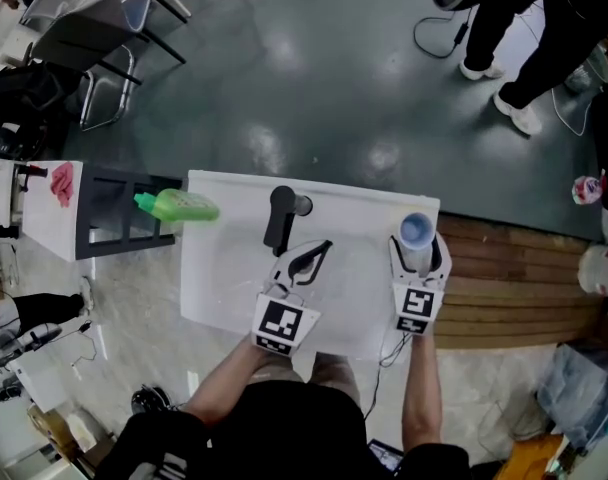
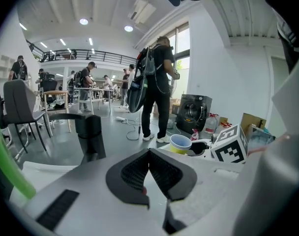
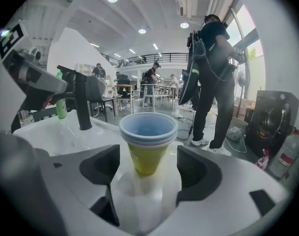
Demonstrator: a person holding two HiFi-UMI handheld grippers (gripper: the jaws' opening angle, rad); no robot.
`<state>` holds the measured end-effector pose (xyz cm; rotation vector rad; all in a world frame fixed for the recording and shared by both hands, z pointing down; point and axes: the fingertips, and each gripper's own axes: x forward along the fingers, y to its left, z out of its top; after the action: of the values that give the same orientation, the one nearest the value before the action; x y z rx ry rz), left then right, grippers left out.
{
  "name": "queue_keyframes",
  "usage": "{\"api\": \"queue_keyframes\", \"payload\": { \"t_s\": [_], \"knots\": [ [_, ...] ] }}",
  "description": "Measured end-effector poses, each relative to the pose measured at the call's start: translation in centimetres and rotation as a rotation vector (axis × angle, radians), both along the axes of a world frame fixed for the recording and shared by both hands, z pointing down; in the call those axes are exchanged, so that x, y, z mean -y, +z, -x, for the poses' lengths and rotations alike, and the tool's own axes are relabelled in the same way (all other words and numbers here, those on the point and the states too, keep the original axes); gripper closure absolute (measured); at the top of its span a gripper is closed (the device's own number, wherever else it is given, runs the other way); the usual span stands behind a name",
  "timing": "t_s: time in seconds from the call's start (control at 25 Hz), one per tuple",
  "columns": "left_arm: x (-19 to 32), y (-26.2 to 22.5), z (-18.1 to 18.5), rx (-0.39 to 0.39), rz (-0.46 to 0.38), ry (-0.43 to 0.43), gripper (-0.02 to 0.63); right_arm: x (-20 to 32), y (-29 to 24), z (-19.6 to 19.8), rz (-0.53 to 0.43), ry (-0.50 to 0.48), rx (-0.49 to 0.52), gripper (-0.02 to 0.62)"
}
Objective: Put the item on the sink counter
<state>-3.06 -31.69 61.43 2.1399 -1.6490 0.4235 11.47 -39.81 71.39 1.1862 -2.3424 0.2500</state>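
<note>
A yellow cup with a pale blue inner cup stands upright on the white sink counter, near its right edge. My right gripper is open around it. In the right gripper view the cup sits between the two dark pads with a gap on each side. My left gripper is shut and empty, hovering over the middle of the counter just right of the black faucet. Its tips meet in the left gripper view, where the cup shows farther right.
A green bottle lies at the counter's far left corner, over a black rack. Wooden boards lie right of the counter. A person's legs stand at the top right, chairs at the top left.
</note>
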Motion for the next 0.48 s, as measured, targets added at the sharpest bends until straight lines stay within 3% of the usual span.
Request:
{"api": "queue_keyframes", "payload": {
  "t_s": [0.48],
  "knots": [
    [-2.7, -3.7, 1.3, -0.004, -0.067, 0.021, 0.603, -2.3, -5.1, 0.0, -0.054, 0.067, 0.035, 0.234]
  ]
}}
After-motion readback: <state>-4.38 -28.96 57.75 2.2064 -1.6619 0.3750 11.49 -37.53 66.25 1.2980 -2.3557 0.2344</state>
